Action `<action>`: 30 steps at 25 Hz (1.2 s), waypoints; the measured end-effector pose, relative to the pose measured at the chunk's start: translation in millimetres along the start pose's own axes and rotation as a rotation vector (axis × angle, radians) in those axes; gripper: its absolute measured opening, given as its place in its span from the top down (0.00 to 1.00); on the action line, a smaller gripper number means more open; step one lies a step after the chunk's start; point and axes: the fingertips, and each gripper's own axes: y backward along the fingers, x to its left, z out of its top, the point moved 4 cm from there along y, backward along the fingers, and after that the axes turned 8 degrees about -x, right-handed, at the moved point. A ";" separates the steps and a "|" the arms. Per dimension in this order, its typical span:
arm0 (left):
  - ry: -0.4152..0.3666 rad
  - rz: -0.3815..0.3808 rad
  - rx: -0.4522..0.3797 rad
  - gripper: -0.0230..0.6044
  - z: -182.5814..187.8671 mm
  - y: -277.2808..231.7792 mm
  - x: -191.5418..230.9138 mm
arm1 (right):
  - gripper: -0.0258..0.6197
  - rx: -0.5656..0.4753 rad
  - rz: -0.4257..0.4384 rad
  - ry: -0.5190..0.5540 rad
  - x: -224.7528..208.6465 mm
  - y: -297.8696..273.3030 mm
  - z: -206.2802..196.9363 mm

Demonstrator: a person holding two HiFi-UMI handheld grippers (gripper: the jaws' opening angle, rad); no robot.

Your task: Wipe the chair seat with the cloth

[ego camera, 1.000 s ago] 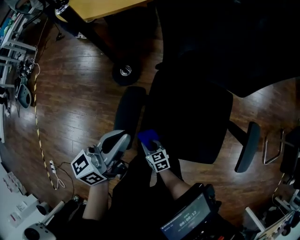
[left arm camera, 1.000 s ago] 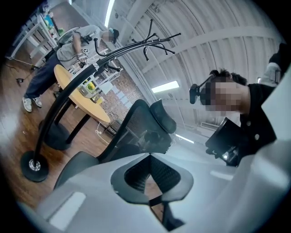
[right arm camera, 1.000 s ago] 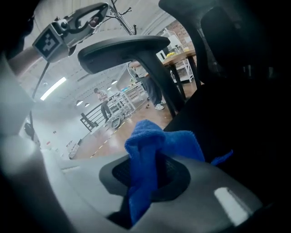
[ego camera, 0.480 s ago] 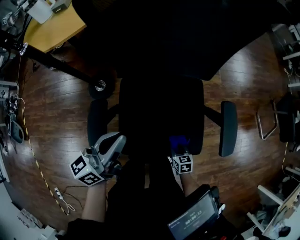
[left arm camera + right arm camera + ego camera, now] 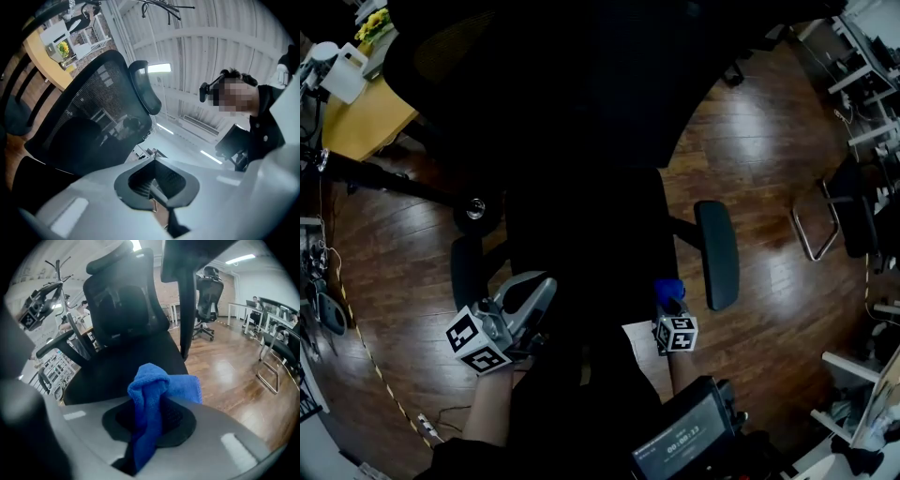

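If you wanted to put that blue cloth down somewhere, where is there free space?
The chair seat looks bare, though it is dark. Open wood floor lies between the right armrest and the metal chair frame. It is crowded at the left edge, with the desk and floor clutter.

The left gripper point(image 5: 540, 286) sits at 7 o'clock in the head view, its tip aimed toward 1 o'clock. Its own view looks upward, so it is tilted up. Its 2 jaws are closed together with nothing between them point(image 5: 154, 190). The left forearm point(image 5: 492, 408) runs back toward 6 o'clock.

The right gripper point(image 5: 668, 294) sits at 5 o'clock, its tip aimed toward 12 o'clock. Its 2 jaws are clamped on a cloth point(image 5: 152, 394) that bunches up above them. The right forearm point(image 5: 682, 367) trails toward 6 o'clock.
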 end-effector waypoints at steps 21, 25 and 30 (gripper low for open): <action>-0.172 -0.183 -0.280 0.96 221.5 14.2 -116.2 | 0.87 -0.867 0.805 -0.028 262.6 208.4 444.3; -0.137 -0.194 -0.305 0.96 223.4 19.4 -116.4 | 0.87 -0.866 0.810 -0.050 263.4 214.4 432.2; -0.136 -0.218 -0.284 0.96 223.2 8.8 -118.5 | 0.87 -0.892 0.804 -0.075 262.2 219.0 431.8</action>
